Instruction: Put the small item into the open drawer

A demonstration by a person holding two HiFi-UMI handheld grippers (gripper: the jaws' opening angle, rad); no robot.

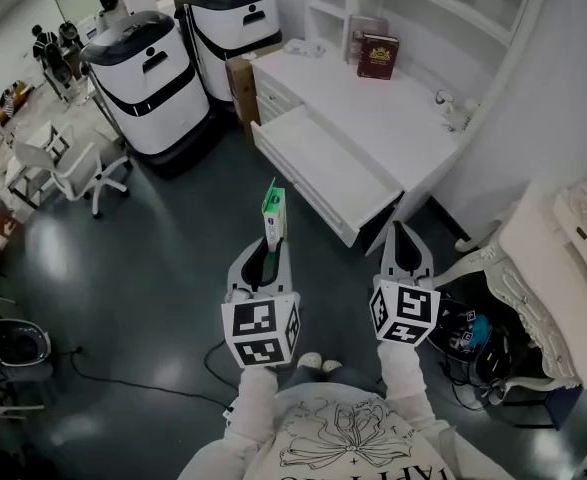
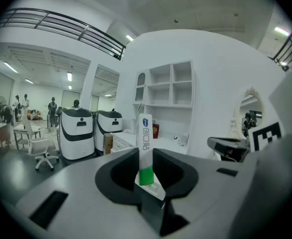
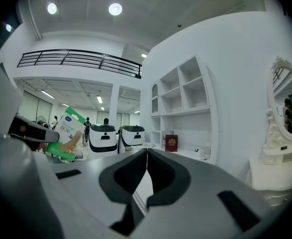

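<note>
Nearest to me, my left gripper and right gripper hang over the dark floor. Ahead stands a white desk with its open drawer. Right jaws are pressed together, empty; left jaws pinch the small box upright, not yet at the drawer.

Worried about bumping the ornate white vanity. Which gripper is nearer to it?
Right. The right gripper is just left of the vanity; the left gripper, gripping the small box, is farther left.
</note>
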